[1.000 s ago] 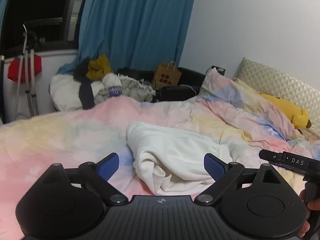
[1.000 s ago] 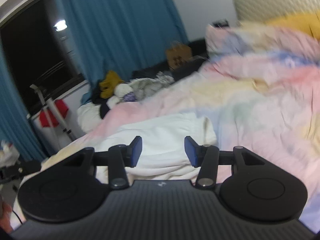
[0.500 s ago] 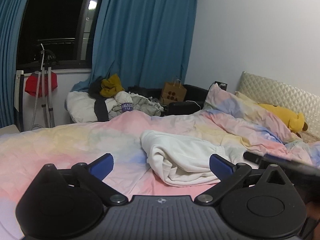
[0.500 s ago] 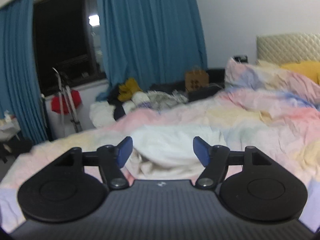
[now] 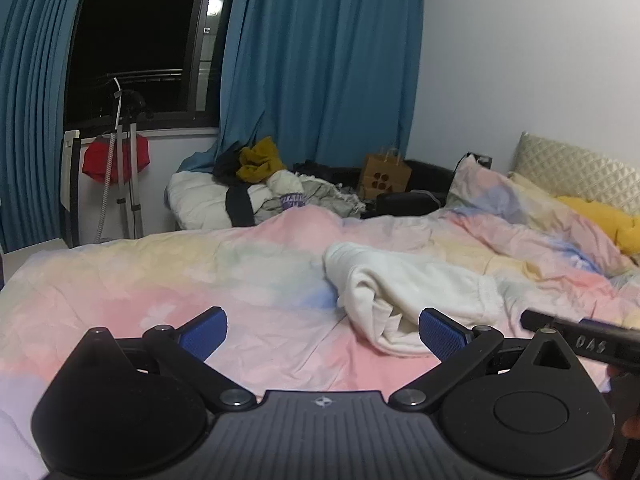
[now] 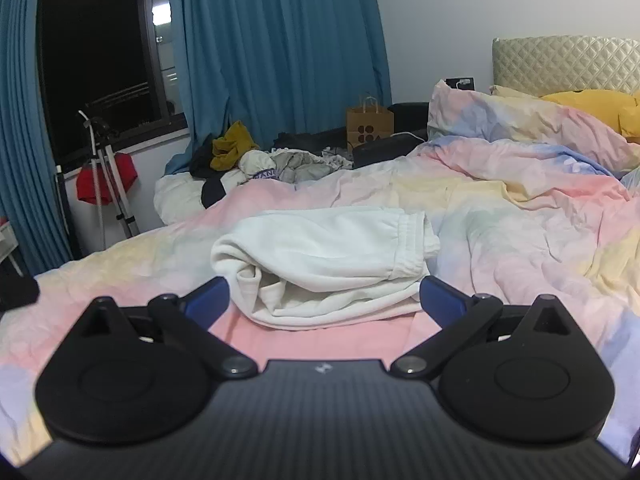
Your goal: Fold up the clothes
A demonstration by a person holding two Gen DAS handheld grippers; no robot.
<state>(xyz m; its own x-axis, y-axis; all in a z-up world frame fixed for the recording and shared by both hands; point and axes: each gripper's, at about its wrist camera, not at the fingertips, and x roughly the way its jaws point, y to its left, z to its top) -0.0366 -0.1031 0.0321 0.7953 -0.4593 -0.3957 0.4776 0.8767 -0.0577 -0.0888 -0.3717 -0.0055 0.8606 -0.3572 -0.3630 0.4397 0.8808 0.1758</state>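
**Both grippers drawn back from the folded white garment**

Since a second ago both cameras have pulled away from the white garment (image 6: 324,256), which then filled the space near the jaws and now lies clear ahead on the pastel duvet (image 6: 520,216). It sits as a loose bundle, elastic waistband at its right end in the right wrist view, layers open toward the camera. The right gripper (image 6: 322,300) is opening its jaws, now spread wide with nothing pressed between the pads; the cloth lies beyond them. The left gripper (image 5: 322,328) stands fully open and empty, the garment ahead and to its right (image 5: 404,296).

This looks like a release after a fold. The bundle is still lumpy, so the next move probably calls for either squaring its edges or fetching another piece from the clothes pile (image 6: 256,160) by the blue curtain (image 6: 276,48).
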